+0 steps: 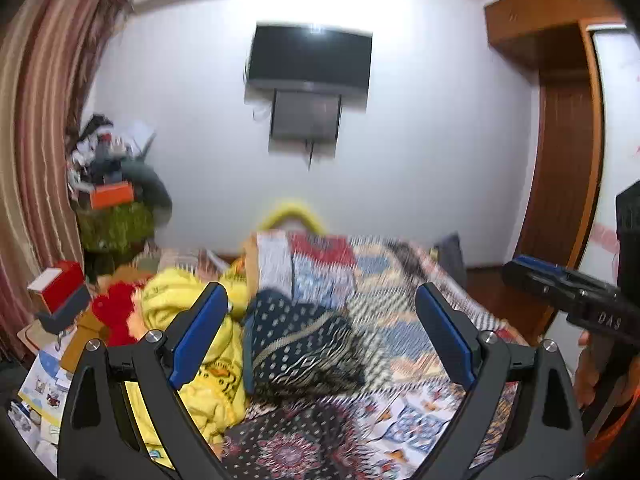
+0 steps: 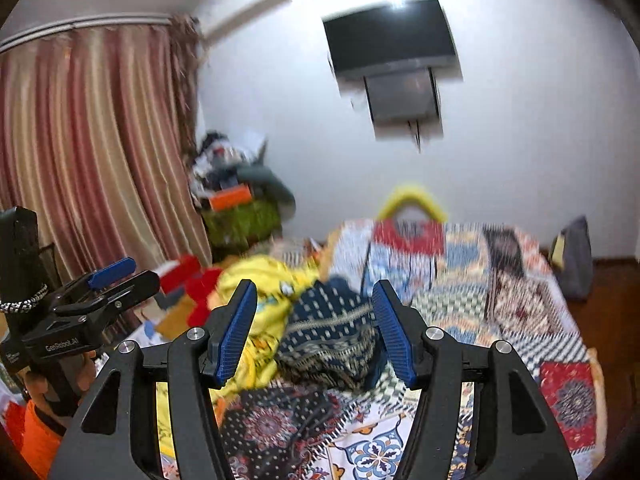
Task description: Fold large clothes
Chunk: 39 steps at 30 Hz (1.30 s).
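Both my grippers are up in the air over the bed, empty. Left gripper jaws spread wide, nothing between the blue pads; right gripper also well open, holding nothing. From the left wrist view I also catch the right gripper off to the side, jaws apart too as far as I can tell.

Target pile sits ahead on the patchwork bedspread: a navy patterned garment crumpled in a heap, touching a bunched yellow garment on its left. Same pair from the right wrist: navy piece, yellow piece. Frames are motion-blurred, so I can't pick out collars, sleeves or hems.

Handling guess: navy one looks like thin, soft woven fabric, light, drapes and wrinkles easily, no stiffness, will sag between the two grips. Not fragile. Might slide a bit on the pads if I pinch a single layer. Yellow one looks thicker, fleece-like, bulkier, heavier.

Where I'd grab: an outer edge or corner of the navy heap, the near-right border with the striped band looks like a hem; one gripper there, the other further along the same edge, then lift and shake it flat. Avoid pinching the bedspread underneath, its prints blend with the garment.

Red plush-looking item and boxes sit left of the pile, not my concern.
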Tool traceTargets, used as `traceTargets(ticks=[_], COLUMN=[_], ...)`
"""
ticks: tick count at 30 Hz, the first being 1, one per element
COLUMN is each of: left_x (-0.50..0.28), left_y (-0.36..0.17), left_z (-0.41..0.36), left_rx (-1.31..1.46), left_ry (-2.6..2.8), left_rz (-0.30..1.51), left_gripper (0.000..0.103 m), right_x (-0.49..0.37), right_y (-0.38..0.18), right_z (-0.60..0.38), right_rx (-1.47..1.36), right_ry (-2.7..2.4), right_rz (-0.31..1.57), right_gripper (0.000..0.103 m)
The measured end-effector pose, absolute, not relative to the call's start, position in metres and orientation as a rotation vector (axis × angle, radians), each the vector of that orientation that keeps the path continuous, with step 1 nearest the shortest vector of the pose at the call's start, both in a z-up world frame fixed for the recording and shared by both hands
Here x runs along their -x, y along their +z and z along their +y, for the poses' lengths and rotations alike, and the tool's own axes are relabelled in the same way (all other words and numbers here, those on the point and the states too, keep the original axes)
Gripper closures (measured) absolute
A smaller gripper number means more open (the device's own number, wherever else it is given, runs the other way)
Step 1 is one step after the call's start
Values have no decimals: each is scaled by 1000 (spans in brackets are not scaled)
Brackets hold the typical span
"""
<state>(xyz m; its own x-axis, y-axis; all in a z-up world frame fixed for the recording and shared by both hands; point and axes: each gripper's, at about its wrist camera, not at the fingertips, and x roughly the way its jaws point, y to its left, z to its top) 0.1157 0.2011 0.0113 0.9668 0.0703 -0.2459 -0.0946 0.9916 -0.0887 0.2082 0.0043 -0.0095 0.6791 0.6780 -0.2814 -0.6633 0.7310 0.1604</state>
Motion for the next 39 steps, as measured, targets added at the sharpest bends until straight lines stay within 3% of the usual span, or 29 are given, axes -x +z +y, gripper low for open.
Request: traceTargets(ticks=[13,15,17,23,39], left_x=[-26,-24,-23,-26,-33], left_y=[13,10,7,1,-5], left_z=[141,137,133,131,137], left_rx=[19,14,0,12,52], left_ry=[147,146,159,156,163], left_rz=[70,80,82,99,129], left_gripper=[7,5,1,1,1], right_x=[-136,-135,-135,-136,-134], right_y=[-5,-8,-11,-13,-21], right_z=[-8,-8,-8,-8,-16], right_rx=[-8,4,9,24,22], right_ry=[728,708,677,620,600], right_rz=[168,173,172,171,199], right_gripper=[46,39,25,13,10])
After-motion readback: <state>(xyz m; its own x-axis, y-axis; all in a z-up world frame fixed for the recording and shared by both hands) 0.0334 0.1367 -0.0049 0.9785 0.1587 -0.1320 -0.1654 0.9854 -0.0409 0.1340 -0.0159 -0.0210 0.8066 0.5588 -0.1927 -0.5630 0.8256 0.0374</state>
